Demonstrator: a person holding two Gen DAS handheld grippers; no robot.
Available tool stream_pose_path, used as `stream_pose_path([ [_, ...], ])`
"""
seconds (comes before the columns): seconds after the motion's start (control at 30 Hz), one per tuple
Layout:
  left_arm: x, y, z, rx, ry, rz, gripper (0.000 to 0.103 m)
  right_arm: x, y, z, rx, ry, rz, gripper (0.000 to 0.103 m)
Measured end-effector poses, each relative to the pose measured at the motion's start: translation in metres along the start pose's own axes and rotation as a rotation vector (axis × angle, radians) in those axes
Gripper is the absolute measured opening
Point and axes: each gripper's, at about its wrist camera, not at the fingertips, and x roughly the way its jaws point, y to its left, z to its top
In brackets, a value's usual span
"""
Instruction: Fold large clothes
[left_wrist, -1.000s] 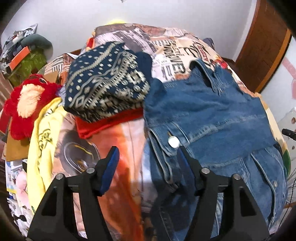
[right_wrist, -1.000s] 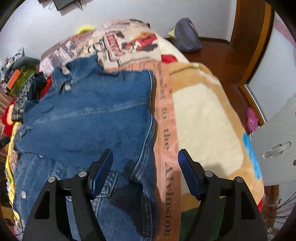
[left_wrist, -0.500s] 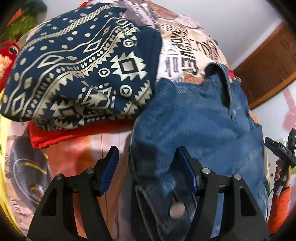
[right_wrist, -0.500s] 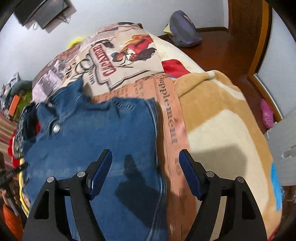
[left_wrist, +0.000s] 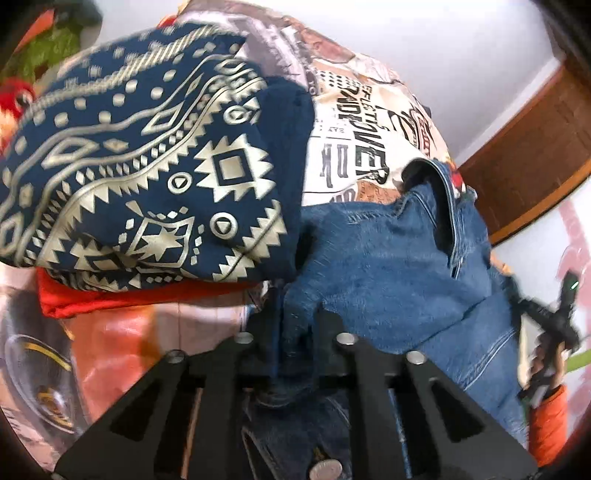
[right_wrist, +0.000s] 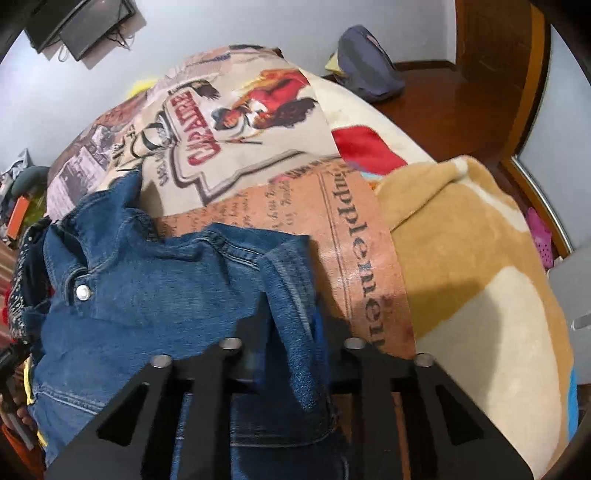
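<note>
My left gripper (left_wrist: 295, 328) is pinched tight on a bunched fold of the denim jacket (left_wrist: 399, 266), its jaws nearly together with cloth between them, while my right gripper (right_wrist: 295, 332) clamps the jacket's other top edge the same way. The denim jacket (right_wrist: 155, 295) lies on the newspaper-print bedspread (right_wrist: 354, 236), collar toward 11 o'clock in the right wrist view, its long axis running from there back toward 6 o'clock. In the left wrist view a folded navy patterned garment (left_wrist: 140, 177) sits at 10 o'clock on a red garment (left_wrist: 110, 299), touching the jacket's shoulder.
</note>
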Motion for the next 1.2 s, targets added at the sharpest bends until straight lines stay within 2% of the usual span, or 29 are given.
stream_pose_path([
  [0.17, -0.047, -0.032, 0.002, 0.104, -0.115, 0.011, 0.007, -0.043, 0.003, 0.003, 0.002, -0.078, 0.057, 0.010],
  [0.33, -0.096, -0.077, 0.018, 0.208, -0.211, 0.008, 0.007, -0.081, 0.016, 0.014, -0.068, -0.138, 0.061, 0.009],
  [0.47, -0.106, -0.101, 0.043, 0.284, -0.251, -0.003, 0.007, -0.095, 0.032, 0.035, -0.137, -0.186, 0.033, 0.009],
  [0.57, -0.096, -0.108, 0.063, 0.280, -0.240, 0.005, 0.007, -0.094, 0.040, 0.051, -0.157, -0.207, 0.013, 0.009],
  [0.77, -0.042, -0.095, 0.088, 0.265, -0.209, 0.121, 0.007, -0.074, 0.037, 0.071, -0.127, -0.246, -0.025, 0.009],
  [0.87, -0.010, -0.077, 0.097, 0.234, -0.152, 0.141, 0.007, -0.040, 0.023, 0.080, -0.075, -0.197, -0.059, 0.009],
  [1.03, 0.025, -0.049, 0.102, 0.167, -0.084, 0.128, 0.008, 0.010, 0.002, 0.079, -0.038, -0.112, -0.100, 0.009],
  [1.2, 0.047, -0.037, 0.096, 0.147, -0.035, 0.137, 0.009, 0.033, -0.001, 0.073, -0.029, -0.082, -0.143, 0.015],
])
